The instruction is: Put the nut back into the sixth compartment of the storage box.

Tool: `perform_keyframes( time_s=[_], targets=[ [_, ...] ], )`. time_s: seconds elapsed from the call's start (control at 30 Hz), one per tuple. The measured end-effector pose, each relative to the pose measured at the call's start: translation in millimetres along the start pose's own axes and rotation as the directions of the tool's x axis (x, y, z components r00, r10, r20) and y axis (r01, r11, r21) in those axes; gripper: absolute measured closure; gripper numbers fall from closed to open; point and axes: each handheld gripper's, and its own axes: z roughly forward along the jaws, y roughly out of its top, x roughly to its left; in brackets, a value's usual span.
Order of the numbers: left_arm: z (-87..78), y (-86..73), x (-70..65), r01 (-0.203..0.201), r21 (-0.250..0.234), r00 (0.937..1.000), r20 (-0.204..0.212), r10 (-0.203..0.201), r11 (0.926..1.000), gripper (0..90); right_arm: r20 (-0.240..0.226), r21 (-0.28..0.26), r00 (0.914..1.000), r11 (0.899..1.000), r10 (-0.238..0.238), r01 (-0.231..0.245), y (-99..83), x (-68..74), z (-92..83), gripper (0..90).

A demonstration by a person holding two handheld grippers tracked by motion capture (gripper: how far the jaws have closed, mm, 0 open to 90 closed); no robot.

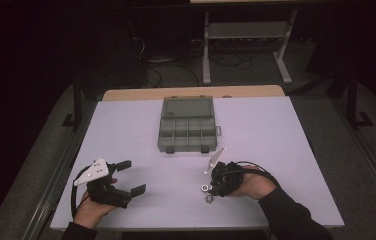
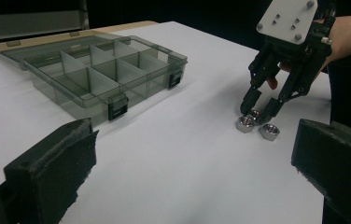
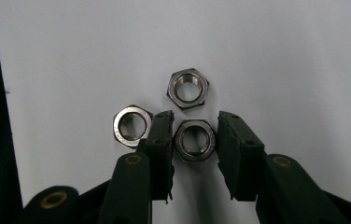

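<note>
Three steel hex nuts lie close together on the white table (image 1: 141, 135). In the right gripper view, one nut (image 3: 194, 140) sits between the two black jaws of my right gripper (image 3: 195, 119), and both pads touch its sides. A second nut (image 3: 188, 88) lies just beyond it, and a third nut (image 3: 132, 126) lies outside the left jaw. From the left gripper view, the right gripper (image 2: 257, 110) points down onto the nuts (image 2: 245, 124). My left gripper (image 1: 128, 177) rests open at the near left with nothing between its jaws.
A grey see-through organiser box (image 1: 187, 125) lies open at the middle of the table, its lid flat behind it and its compartments (image 2: 103, 70) bare. White table surface stretches between the box and both grippers. The table's front edge runs just below the hands.
</note>
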Motion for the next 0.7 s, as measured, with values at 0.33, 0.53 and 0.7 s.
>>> perform_keyframes(
  time_s=[0.33, 0.53, 0.7],
  targets=[
    [-0.1, 0.1, 0.0, 0.001, -0.003, 1.0, 0.001, -0.001, 1.0, 0.0, 0.012, 0.012, 0.9998, 1.0, -0.014, 0.014, -0.4, 2.0, 0.1, 66.9],
    [-0.1, 0.1, 0.1, 0.002, -0.002, 1.0, 0.001, -0.002, 1.0, 0.0, 0.012, 0.023, 0.9999, 1.0, 0.006, -0.006, -1.5, 0.5, -1.5, 69.6],
    [-0.2, 0.1, 0.2, 0.0, -0.002, 1.0, 0.001, 0.0, 1.0, 0.0, 0.013, 0.023, 0.9999, 1.0, 0.005, -0.005, -1.2, 0.6, -1.4, 69.6]
  ],
)
